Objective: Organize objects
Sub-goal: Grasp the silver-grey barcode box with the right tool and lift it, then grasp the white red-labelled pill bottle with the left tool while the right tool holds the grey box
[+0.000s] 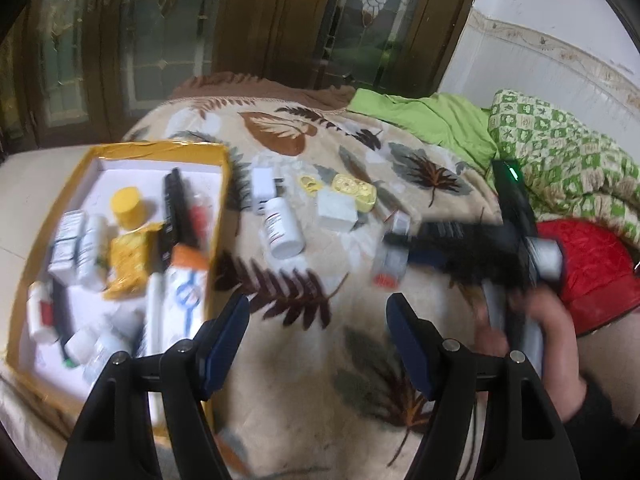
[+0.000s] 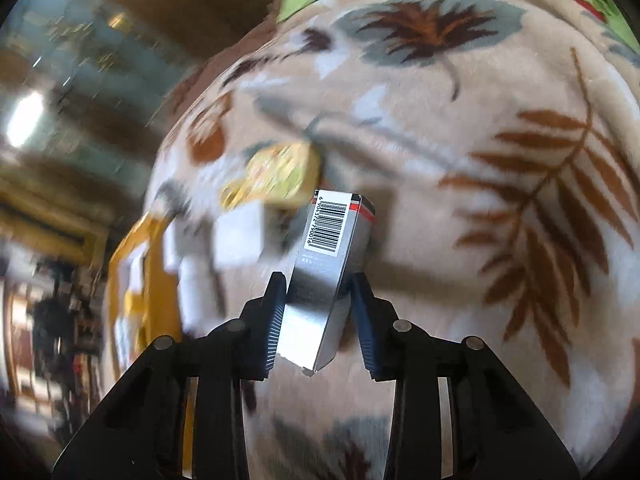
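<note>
Right hand-held gripper point(image 2: 318, 300) pinches a small silver carton point(image 2: 332, 248) across its narrow faces, lifted over the bed. Carton looks light, thin-walled, glossy; judged easy to crush or slip, so hold mid-body, flat pad contact. Left hand-held gripper point(image 1: 318, 332) spread, nothing between its pads. Yellow-rimmed tray point(image 1: 224, 160) at left already holds bottles and boxes. Surface: soft leaf-print blanket point(image 1: 304, 264), uneven. Room: dark wooden doors behind, white wall.
</note>
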`<state>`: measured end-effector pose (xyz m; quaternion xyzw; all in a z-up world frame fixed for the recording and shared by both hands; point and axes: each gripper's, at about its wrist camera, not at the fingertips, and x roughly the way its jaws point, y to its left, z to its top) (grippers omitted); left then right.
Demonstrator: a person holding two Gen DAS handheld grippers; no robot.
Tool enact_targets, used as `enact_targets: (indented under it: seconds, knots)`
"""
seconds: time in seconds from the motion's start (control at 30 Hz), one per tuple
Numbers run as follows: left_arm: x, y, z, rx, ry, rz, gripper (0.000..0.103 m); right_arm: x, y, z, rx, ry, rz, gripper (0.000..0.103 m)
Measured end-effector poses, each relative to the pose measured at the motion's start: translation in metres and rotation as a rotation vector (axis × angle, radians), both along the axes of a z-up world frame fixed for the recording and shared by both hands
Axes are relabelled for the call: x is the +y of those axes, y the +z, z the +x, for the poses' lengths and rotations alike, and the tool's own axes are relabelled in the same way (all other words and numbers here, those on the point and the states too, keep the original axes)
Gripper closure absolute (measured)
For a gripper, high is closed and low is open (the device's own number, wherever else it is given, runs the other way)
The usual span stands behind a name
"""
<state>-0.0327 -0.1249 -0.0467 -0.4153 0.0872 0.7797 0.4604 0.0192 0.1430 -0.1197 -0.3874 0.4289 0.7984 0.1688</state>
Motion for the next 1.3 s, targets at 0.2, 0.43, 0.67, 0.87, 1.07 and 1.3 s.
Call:
enact_targets:
  seconds: [0.2, 0.43, 0.67, 0.87, 1.07, 1.3]
  knots:
    - [0.05, -0.009, -0.047, -0.135, -0.001, -0.04, 0.032, -0.024, 0.004, 0.017, -0.017, 0.142, 0.058, 0.07]
    - [0.086, -0.044, -0.099, -0.305, 0.076, -0.084, 0.035, -0.021, -0.013, 0.018, -0.026, 0.15, 0.04, 0.07]
    - [0.119, -0.081, -0.117, -0.281, 0.129, -0.309, 0.063, -0.024, -0.012, 0.014, -0.028, 0.174, 0.058, 0.069]
    - [0.11, -0.087, -0.098, -0.218, 0.099, -0.308, 0.068, -0.024, -0.014, 0.012, -0.026, 0.186, 0.055, 0.068]
    - [0.072, -0.079, -0.063, -0.194, 0.027, -0.272, 0.068, -0.023, -0.016, 0.012, -0.015, 0.202, 0.051, 0.067]
    - [0.023, -0.056, -0.041, -0.234, 0.003, -0.13, 0.068, -0.022, -0.015, 0.006, -0.017, 0.207, 0.022, 0.068]
